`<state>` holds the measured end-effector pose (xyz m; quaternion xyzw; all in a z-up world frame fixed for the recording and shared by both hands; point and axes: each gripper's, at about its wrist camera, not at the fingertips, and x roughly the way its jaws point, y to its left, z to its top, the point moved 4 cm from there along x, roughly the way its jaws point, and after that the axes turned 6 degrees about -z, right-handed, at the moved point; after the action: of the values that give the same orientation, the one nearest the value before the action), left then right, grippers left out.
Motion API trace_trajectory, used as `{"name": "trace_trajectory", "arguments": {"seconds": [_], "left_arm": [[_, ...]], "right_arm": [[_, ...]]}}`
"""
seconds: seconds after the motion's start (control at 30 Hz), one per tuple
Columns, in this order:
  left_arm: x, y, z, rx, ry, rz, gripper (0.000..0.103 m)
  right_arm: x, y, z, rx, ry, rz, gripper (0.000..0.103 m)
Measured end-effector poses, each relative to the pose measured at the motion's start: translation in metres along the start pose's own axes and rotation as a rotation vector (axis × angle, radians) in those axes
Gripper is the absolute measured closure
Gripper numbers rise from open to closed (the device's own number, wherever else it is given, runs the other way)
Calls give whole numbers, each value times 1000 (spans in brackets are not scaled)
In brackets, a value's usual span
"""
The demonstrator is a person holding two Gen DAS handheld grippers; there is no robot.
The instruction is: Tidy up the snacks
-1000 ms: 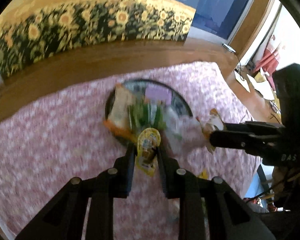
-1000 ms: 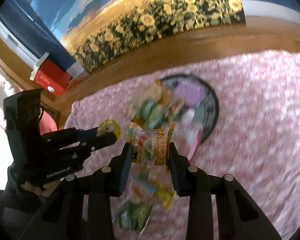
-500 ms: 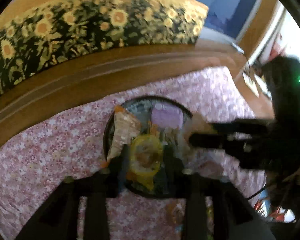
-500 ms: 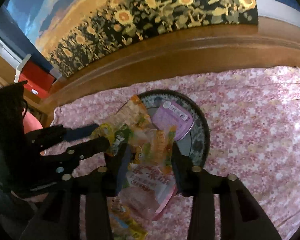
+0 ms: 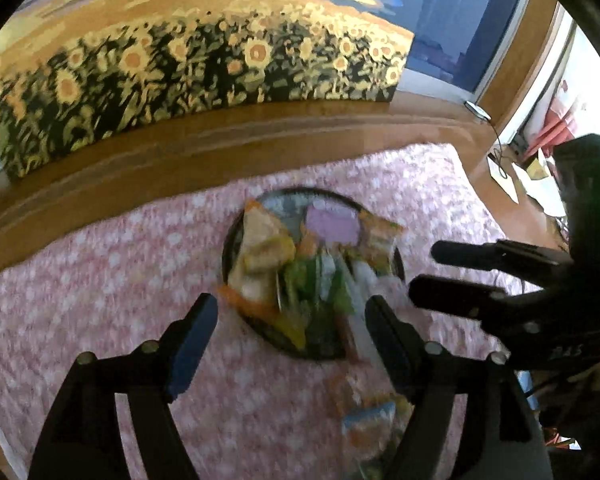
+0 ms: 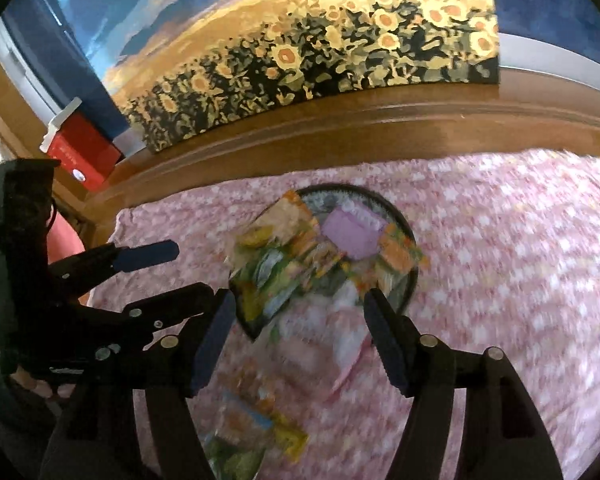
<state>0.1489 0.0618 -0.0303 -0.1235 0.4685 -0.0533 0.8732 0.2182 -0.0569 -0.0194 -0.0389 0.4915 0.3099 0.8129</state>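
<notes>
Snack packets (image 5: 300, 272) heaped on dark round plate (image 6: 410, 292) atop pink floral cloth (image 5: 100, 280); left tool (image 5: 288, 316) and right tool (image 6: 298, 308) both spread wide, holding nothing.

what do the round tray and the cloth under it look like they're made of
Round tray: dark with a patterned inside; probably glazed ceramic or lacquer, too blurred to be sure.
Cloth: soft, matte pink fabric with a white floral print, wrinkled at its edges.
</notes>
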Motion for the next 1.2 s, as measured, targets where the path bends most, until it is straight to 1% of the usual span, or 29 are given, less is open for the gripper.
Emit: {"name": "trace_trajectory", "arguments": {"seconds": [0.1, 0.23, 0.3, 0.37, 0.47, 0.5, 0.53, 0.57, 0.6, 0.63, 0.67, 0.73, 0.77, 0.8, 0.9, 0.97, 1.07, 1.2], "left_arm": [[-1, -6, -28, -2, 32, 3, 23], [7, -14, -62, -14, 93, -16, 23], [14, -16, -79, -21, 125, -19, 23], [20, -18, -89, -39, 159, -21, 24], [29, -25, -99, -69, 201, -79, 24], [30, -28, -101, -65, 204, -90, 24], [32, -32, -102, -56, 199, -103, 27], [32, -34, -103, -54, 189, -112, 33], [33, -36, -103, -52, 183, -120, 55], [36, -36, -103, -46, 193, -113, 72], [35, -38, -104, -35, 200, -101, 73], [29, -42, -103, -18, 194, -108, 81], [26, -42, -101, -15, 191, -109, 86], [20, -43, -99, -12, 185, -109, 87], [2, -42, -88, -13, 153, -117, 88], [-14, -42, -76, -16, 113, -122, 88], [-27, -39, -53, -11, 59, -117, 88], [-22, -29, -11, 10, 15, -102, 88]], "right_arm": [[-9, 3, -25, 21, 7, -4, 35], [-8, 5, -74, 50, 74, -1, 35], [-3, 5, -94, 46, 98, -17, 35], [3, -1, -103, 52, 108, -33, 35], [18, -11, -108, 66, 114, -31, 37], [22, -12, -108, 65, 115, -22, 46], [27, -9, -107, 50, 112, -5, 53], [29, -7, -107, 36, 108, -1, 55], [32, -2, -107, 12, 102, -3, 62], [35, 3, -107, -9, 101, 8, 75], [38, 9, -107, -21, 107, 33, 79], [36, 16, -106, -33, 104, 23, 81], [33, 20, -106, -34, 100, 43, 82], [30, 22, -106, -31, 95, 53, 82], [6, 26, -100, -23, 52, 77, 82], [-8, 26, -94, -19, 25, 88, 82], [-27, 21, -71, -18, -33, 84, 81], [-30, 11, -30, -26, -87, 61, 81]]}}
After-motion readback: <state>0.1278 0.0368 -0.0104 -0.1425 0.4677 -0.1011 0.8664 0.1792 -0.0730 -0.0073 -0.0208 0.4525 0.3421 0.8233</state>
